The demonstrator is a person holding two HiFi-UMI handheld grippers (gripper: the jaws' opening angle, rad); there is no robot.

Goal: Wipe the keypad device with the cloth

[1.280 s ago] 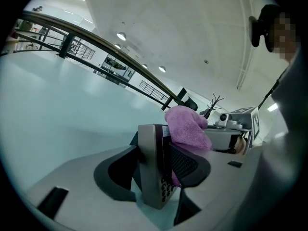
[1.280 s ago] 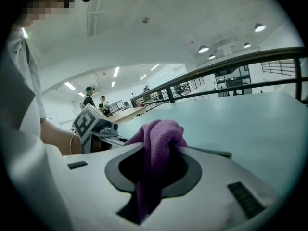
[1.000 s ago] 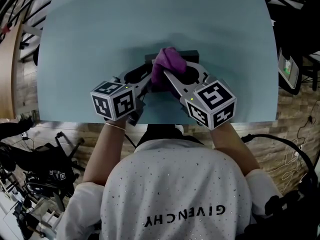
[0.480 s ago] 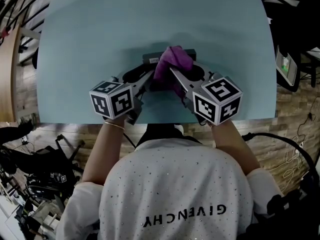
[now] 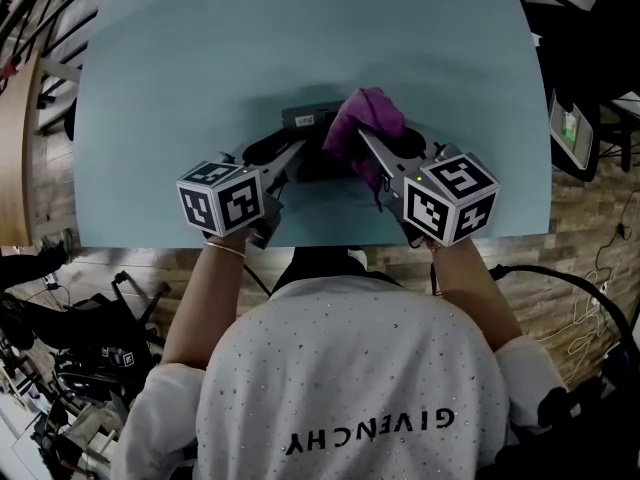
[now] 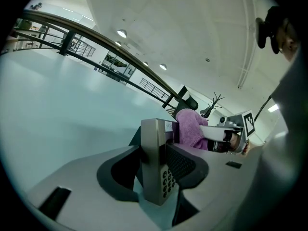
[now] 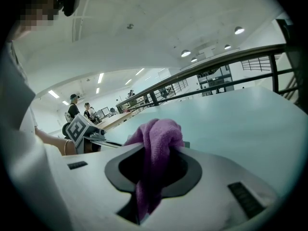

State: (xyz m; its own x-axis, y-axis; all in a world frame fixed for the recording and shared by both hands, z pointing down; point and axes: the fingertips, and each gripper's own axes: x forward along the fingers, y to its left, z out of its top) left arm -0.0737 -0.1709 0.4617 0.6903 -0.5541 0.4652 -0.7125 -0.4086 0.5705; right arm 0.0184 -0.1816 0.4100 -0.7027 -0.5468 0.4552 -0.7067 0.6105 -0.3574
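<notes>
1. The wiping step appears to be under way. The left gripper (image 6: 161,150) has its jaws part-way open and clamped on the keypad device (image 6: 153,172). It braces the device just above the teal table (image 5: 150,98).
2. The right gripper (image 7: 154,177) has its jaws pinched shut on a bunched purple cloth (image 7: 156,138). A short tail of cloth hangs down between them.
3. In the head view the cloth (image 5: 365,123) sits at the right end of the device (image 5: 312,120) and seems to touch that end. The left part of the device is uncovered.
4. The number keys (image 6: 166,182) are on the side of the device facing the right-hand jaw of the left gripper. No view shows whether the cloth reaches them.
5. The next move probably calls for drawing the cloth back across the device toward its left end. The pressure should be light and even while the left gripper holds firm, so the device does not twist in the jaws.
6. A small white label (image 5: 303,120) sits on the top of the device. Its print is too small to read.
7. Below the device in the head view, the person's white shirt carries the word "GIVENCHY" (image 5: 370,430), seen upside down.
8. The cubes (image 5: 222,200) on the grippers carry only black-and-white square markers, with no words.
</notes>
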